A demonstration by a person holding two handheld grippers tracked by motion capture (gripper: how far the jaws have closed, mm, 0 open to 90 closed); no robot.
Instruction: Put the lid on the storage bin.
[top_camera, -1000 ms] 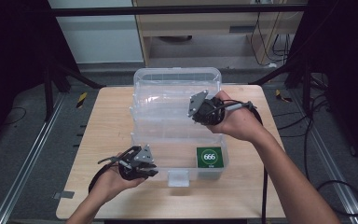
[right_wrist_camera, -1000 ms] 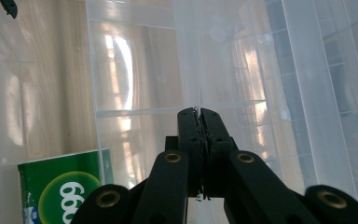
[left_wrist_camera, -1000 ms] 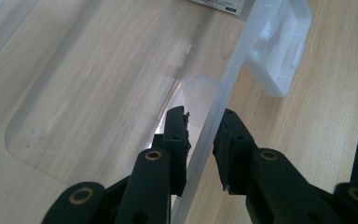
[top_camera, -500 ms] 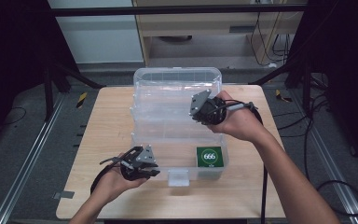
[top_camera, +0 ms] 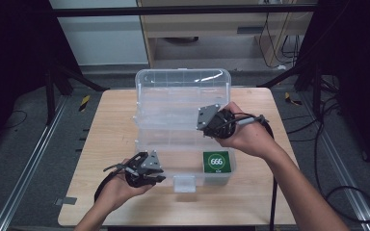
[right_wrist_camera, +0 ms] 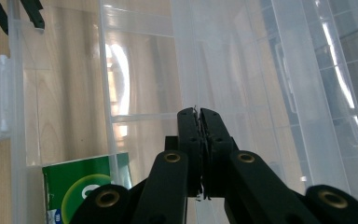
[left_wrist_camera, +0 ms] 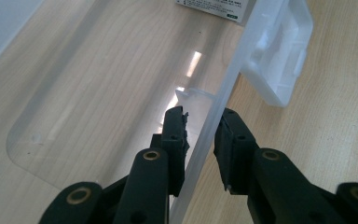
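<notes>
Clear plastic organiser box [top_camera: 173, 120], lid open, mid-worktop [top_camera: 101, 144]. Left hand-held gripper [left_wrist_camera: 200, 135] open, straddling front wall at 7 o'clock; right hand-held gripper [right_wrist_camera: 198, 122] pinched on inner tray [right_wrist_camera: 223, 70] at 3 o'clock.

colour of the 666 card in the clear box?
Green, with a white ring and white "666" on the card inside the clear plastic box. Shows best in the high view.

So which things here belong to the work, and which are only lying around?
In the work:
- clear box
- left gripper, jaws astride the box's front wall
- right gripper, shut on a thin clear part inside

Lying about:
- green card in the box
- table
</notes>
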